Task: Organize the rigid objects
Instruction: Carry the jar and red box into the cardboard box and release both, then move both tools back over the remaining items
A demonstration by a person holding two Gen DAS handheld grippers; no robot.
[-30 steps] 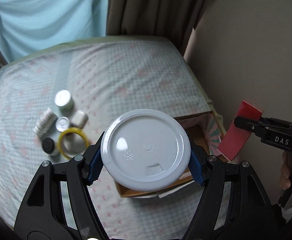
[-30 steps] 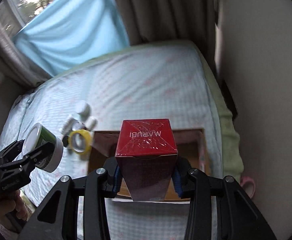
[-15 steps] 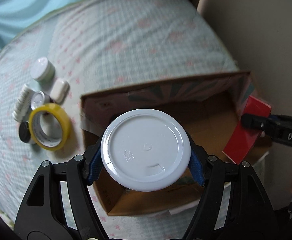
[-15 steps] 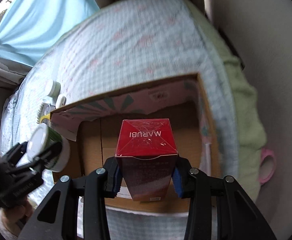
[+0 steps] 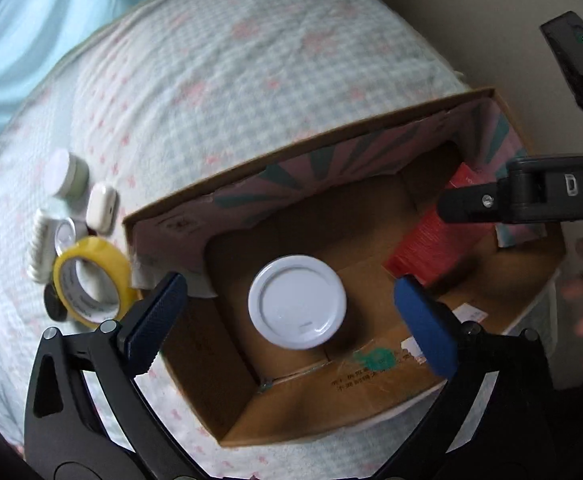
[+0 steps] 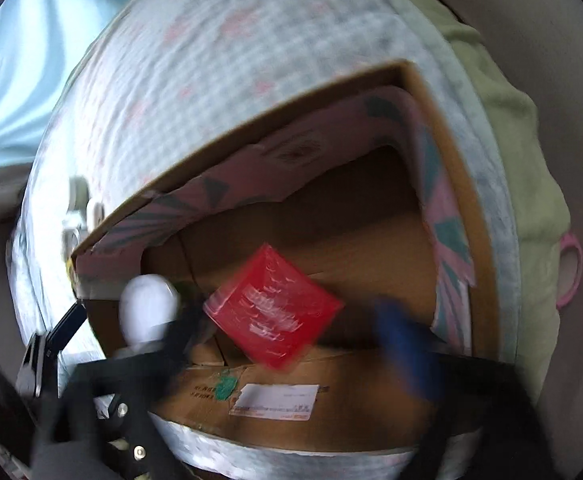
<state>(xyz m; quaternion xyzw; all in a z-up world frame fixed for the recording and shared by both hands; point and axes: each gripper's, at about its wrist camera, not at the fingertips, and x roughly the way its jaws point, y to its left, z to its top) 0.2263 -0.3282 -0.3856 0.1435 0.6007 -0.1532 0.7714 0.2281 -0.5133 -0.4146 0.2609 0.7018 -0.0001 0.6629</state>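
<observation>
Both grippers, left (image 5: 291, 308) and right (image 6: 291, 332), are gaping empty over the brown cardboard box (image 5: 315, 420); a white-lidded jar (image 5: 297, 307) and red carton (image 6: 271, 312) are sitting inside, yellow tape roll (image 5: 93, 282) lying outside.

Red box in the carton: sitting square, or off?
Off. The red box is tipped on a corner inside the cardboard carton, not flat on the floor like the white-lidded jar beside it. Right wrist view is blurred, so whether it has settled is unclear.

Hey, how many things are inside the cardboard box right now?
2: a white-lidded jar on the floor of the cardboard box, left of centre, and a red box tilted at its right. Others may be hidden.
</observation>
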